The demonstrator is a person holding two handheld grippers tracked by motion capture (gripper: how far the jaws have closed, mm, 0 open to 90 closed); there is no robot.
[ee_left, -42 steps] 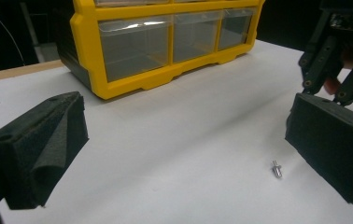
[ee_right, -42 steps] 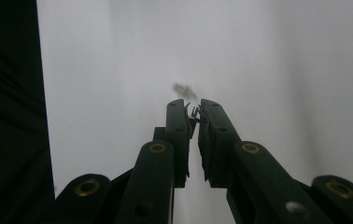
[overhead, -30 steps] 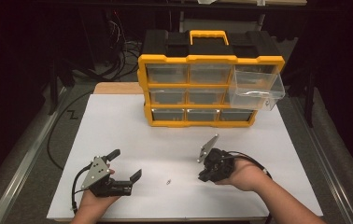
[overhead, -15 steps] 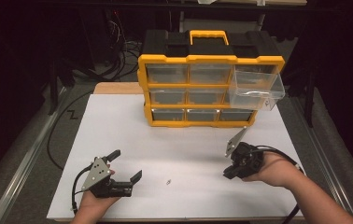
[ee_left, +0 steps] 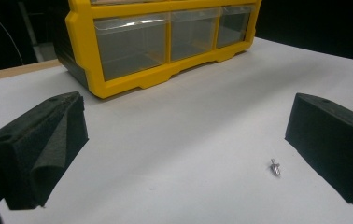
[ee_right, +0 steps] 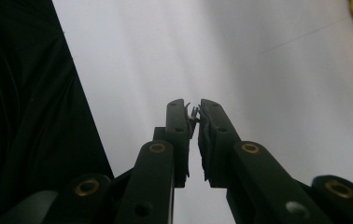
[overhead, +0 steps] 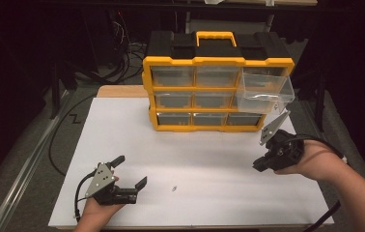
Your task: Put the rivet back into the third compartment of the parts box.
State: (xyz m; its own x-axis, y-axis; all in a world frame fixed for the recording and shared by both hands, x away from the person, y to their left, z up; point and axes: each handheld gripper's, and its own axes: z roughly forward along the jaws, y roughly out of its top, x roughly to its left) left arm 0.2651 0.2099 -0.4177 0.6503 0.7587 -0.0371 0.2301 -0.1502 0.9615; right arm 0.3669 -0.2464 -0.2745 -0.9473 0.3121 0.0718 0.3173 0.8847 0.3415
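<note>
A drawer cabinet [overhead: 217,82] stands at twelve o'clock on the table [overhead: 122,125], its top-right drawer [overhead: 265,92] pulled out. A small pin [overhead: 174,188] lies at six, between the left gripper [overhead: 130,171] and right gripper [overhead: 259,166]

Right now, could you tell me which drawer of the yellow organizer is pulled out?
The top-right drawer: it juts forward, while the other eight sit flush.

Bright overhead light on the white table [overhead: 122,125], dark surroundings; the right gripper view is backlit and soft.

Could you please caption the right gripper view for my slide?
Black right gripper shut on a small metal pin above the white table.
</note>
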